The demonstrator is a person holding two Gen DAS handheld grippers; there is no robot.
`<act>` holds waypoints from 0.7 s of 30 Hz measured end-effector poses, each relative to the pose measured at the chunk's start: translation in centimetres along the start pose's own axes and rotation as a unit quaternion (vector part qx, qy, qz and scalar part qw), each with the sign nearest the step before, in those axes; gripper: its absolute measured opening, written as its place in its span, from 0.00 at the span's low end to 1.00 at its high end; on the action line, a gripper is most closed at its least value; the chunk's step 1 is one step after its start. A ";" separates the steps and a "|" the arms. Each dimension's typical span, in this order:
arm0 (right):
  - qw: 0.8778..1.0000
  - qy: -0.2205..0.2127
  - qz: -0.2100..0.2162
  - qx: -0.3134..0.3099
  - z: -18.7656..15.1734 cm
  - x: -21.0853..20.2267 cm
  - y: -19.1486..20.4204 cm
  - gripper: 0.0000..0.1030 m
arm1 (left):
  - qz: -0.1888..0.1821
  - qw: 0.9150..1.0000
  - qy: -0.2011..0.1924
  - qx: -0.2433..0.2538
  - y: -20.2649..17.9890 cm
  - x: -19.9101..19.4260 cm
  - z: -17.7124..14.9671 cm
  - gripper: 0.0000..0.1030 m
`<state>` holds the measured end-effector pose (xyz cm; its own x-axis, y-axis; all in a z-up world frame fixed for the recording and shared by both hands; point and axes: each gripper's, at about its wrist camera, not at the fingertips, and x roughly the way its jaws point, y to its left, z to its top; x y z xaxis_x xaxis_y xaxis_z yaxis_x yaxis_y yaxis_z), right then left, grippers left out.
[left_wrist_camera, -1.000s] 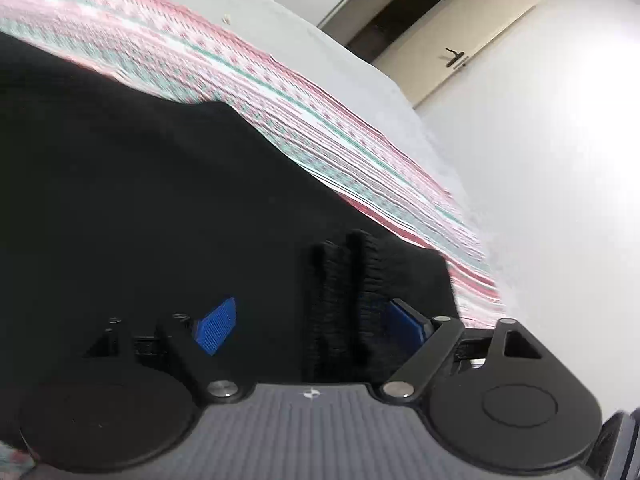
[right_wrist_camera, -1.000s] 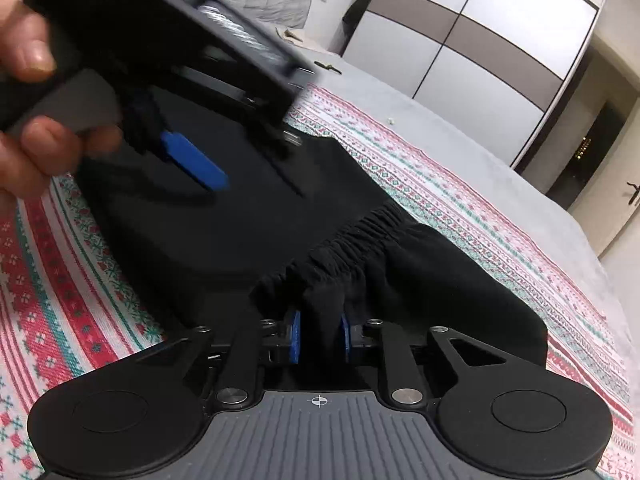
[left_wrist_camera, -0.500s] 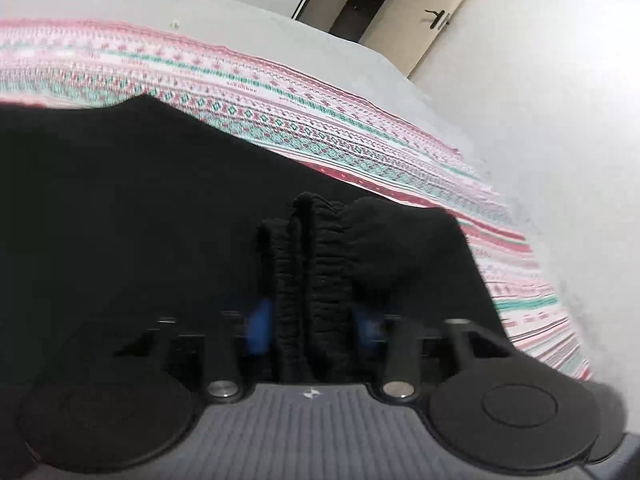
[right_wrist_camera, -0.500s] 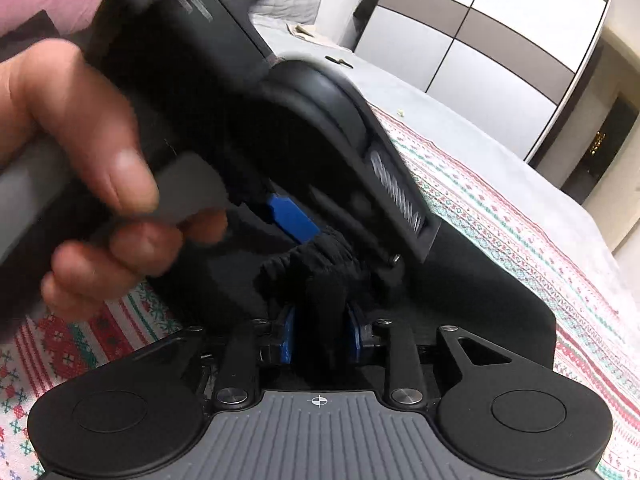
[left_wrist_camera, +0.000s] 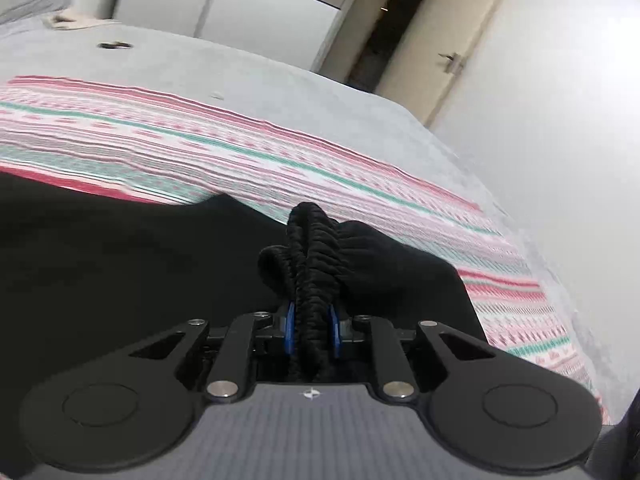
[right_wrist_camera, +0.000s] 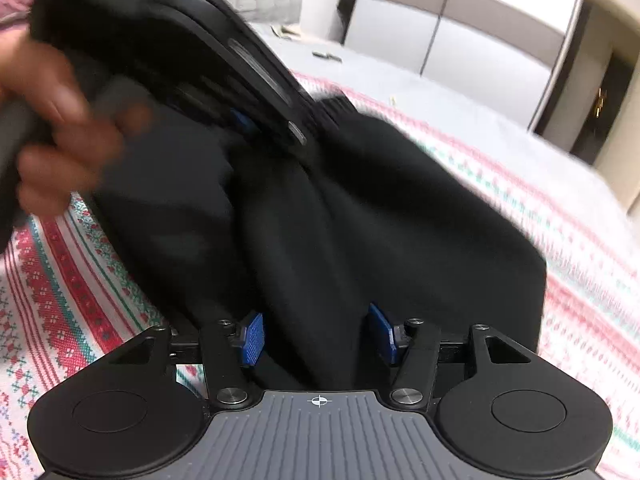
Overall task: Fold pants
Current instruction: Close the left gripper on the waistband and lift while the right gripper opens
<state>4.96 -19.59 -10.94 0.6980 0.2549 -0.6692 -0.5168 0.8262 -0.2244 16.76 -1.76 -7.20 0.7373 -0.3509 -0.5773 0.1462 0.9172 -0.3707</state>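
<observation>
The black soft-fabric pants are lying on a bed, spread over a knitted-pattern blanket banded in red, green and white, which is itself lying over a plain grey bedspread. The gathered, ribbed elastic waistband is being pinched between the two blue pads of the left gripper, whose jaws are drawn nearly together with only the bunched band between them; the band is standing up in a ridge beyond the pads. In the right wrist view, the right gripper is being held with its blue-padded fingers set wide apart; black cloth is lying between them, but nothing is being clamped. In the same view the black body of the left gripper is being carried by a blurred bare hand above the far part of the garment, where a fold is being raised off the blanket. Behind the bed, a tall white wardrobe with a brown band and a cream door with a metal handle are being shown against a white wall.
</observation>
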 end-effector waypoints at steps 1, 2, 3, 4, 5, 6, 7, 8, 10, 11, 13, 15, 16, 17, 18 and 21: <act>1.000 0.001 0.007 0.009 0.0 -0.2 -0.3 0.53 | 0.010 1.000 -0.004 -0.005 1.2 -1.4 0.0 0.46; 1.000 -0.001 0.013 0.016 0.0 -0.4 -0.6 0.55 | 0.023 1.000 -0.009 -0.007 2.1 -2.1 0.3 0.46; 1.000 -0.006 0.020 0.021 0.0 -0.7 -0.8 0.58 | 0.036 0.999 -0.013 -0.007 2.6 -2.3 0.9 0.46; 0.999 -0.009 0.023 0.024 0.1 -0.9 -0.7 0.64 | 0.046 0.999 -0.015 -0.010 3.1 -2.6 1.1 0.46; 0.999 -0.011 0.024 0.025 0.1 -1.0 -0.7 0.66 | 0.054 0.998 -0.015 -0.018 4.2 -3.0 1.3 0.46; 0.999 -0.009 0.024 0.022 0.0 -0.9 -0.6 0.66 | 0.060 0.998 -0.014 -0.026 5.3 -3.2 1.5 0.46; 0.999 -0.006 0.026 0.019 0.0 -0.8 -0.4 0.66 | 0.068 0.997 -0.014 -0.031 6.2 -3.7 1.7 0.46; 0.999 -0.002 0.029 0.017 0.0 -0.7 -0.2 0.66 | 0.076 0.996 -0.016 -0.035 6.9 -4.0 1.8 0.46; 0.999 0.002 0.039 0.012 0.1 -0.5 0.2 0.66 | 0.099 0.994 -0.024 -0.035 8.0 -4.3 2.1 0.46; 0.999 0.002 0.041 0.008 0.1 -0.7 0.5 0.66 | 0.112 0.993 -0.028 -0.038 8.8 -4.9 2.6 0.46; 0.999 0.002 0.035 -0.003 0.4 -0.5 0.7 0.66 | 0.136 0.989 -0.034 -0.048 10.9 -6.3 2.9 0.46; 0.999 -0.002 0.033 -0.009 0.4 -0.8 1.0 0.66 | 0.143 0.987 -0.039 -0.063 12.5 -7.2 3.1 0.46; 0.999 -0.005 0.037 -0.007 0.5 -0.9 1.0 0.66 | 0.144 0.986 -0.042 -0.068 13.2 -7.7 3.2 0.46; 0.999 -0.007 0.046 0.000 0.9 -1.0 0.9 0.68 | 0.145 0.986 -0.043 -0.071 13.9 -8.2 3.2 0.46; 0.998 -0.008 0.055 0.009 1.1 -1.1 0.7 0.68 | 0.146 0.985 -0.043 -0.081 14.3 -8.1 3.3 0.46; 0.998 -0.005 0.064 0.018 1.5 -0.8 0.5 0.68 | 0.145 0.983 -0.038 -0.108 15.4 -8.4 3.3 0.46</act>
<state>4.88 -18.60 -9.51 0.6328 0.3636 -0.6837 -0.5831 0.8047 -0.1117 14.97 15.91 -5.64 0.7750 -0.0576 -0.6293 -0.2157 0.9119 -0.3491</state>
